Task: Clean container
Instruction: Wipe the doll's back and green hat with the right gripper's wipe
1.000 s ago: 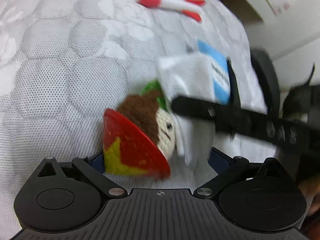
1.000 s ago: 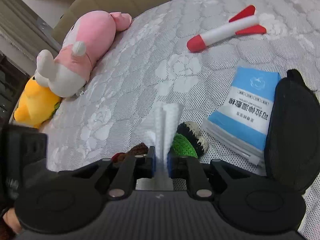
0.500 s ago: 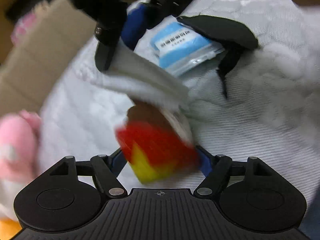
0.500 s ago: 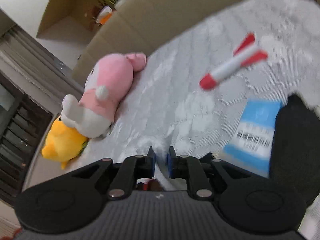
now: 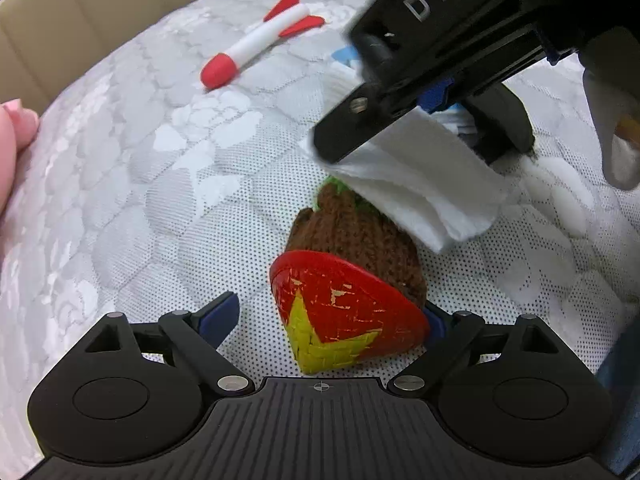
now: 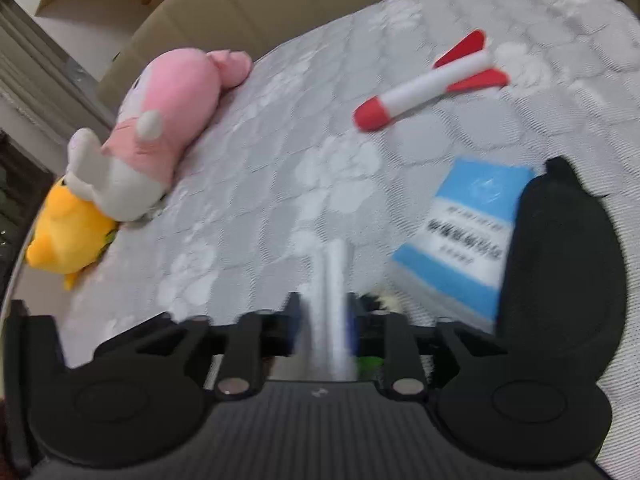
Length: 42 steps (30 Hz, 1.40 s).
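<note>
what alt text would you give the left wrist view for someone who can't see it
The left gripper, jaws opening, straddles a red and yellow container with a knitted toy behind it, on a white quilted mattress. The right gripper reaches in from the upper right with a folded white cloth; a toy rocket lies beyond.

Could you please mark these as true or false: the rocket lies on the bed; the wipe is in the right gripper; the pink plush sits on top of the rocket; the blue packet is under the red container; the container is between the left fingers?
1. The rocket lies on the bed. True.
2. The wipe is in the right gripper. True; its fingers are opening with the wipe between them.
3. The pink plush sits on top of the rocket. False; it lies apart, beside a yellow plush.
4. The blue packet is under the red container. False; it lies apart on the bed.
5. The container is between the left fingers. True; they are opening.
</note>
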Each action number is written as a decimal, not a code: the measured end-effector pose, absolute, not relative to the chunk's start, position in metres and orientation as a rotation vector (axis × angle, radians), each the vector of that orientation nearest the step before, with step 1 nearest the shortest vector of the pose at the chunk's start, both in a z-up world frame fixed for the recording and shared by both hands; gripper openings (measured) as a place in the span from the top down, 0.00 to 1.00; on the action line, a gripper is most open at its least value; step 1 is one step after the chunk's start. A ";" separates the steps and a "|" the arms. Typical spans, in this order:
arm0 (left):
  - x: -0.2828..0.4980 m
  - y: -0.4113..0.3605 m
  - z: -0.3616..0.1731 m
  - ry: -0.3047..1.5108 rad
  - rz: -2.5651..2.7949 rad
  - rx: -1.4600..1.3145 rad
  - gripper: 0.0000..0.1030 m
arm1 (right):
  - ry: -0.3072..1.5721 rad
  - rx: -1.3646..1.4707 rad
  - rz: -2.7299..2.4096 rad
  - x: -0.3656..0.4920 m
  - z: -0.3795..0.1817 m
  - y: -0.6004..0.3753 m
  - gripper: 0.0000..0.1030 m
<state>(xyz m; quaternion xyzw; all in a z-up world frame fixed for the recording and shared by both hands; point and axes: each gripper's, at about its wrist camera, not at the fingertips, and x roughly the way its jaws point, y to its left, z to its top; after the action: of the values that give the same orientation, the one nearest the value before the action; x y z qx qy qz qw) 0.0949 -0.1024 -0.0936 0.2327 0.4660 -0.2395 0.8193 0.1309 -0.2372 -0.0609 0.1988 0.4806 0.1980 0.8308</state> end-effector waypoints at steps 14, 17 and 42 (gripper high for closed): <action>0.117 -0.048 -0.093 1.270 -0.545 -0.095 0.04 | 0.918 0.658 0.547 0.123 -0.044 -0.257 0.91; 0.118 -0.048 -0.093 1.267 -0.582 -0.150 0.03 | 0.977 0.690 0.577 0.127 -0.052 -0.253 0.91; 0.123 -0.055 -0.086 1.092 -0.432 0.206 0.19 | 0.991 0.426 0.329 0.147 -0.067 -0.249 0.90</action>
<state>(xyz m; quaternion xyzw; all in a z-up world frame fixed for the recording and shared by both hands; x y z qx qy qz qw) 0.1234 -0.0550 -0.0860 0.0968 0.5143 -0.2033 0.8275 0.1474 -0.2492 -0.0674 0.2019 0.4695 0.1558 0.8453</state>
